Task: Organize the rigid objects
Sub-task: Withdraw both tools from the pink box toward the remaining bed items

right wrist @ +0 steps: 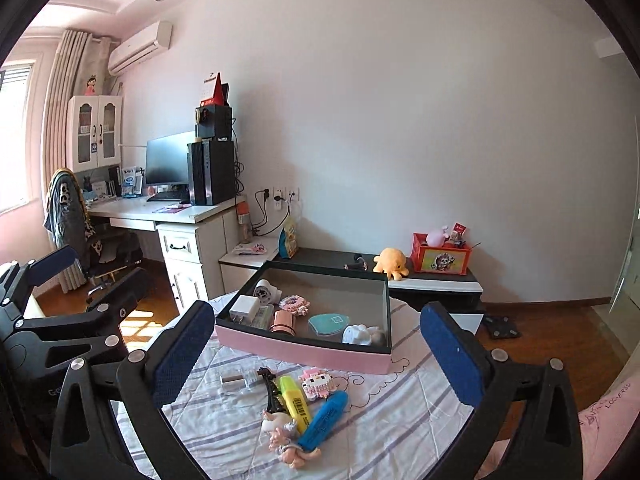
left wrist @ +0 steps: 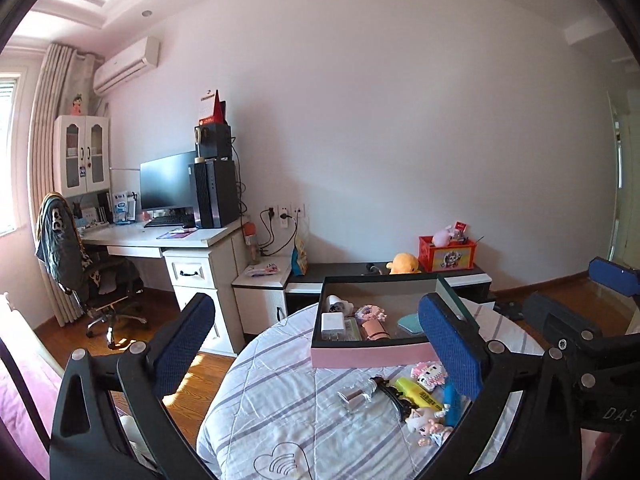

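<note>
Wrist views: both grippers (left wrist: 320,344) (right wrist: 320,344) wide, empty

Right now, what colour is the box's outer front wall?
Pink, with a black rim; the box shows it best in the right wrist view.

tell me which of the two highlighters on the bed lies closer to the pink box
The yellow highlighter; its top end reaches nearer the pink box than the blue highlighter lying beside it.
</note>
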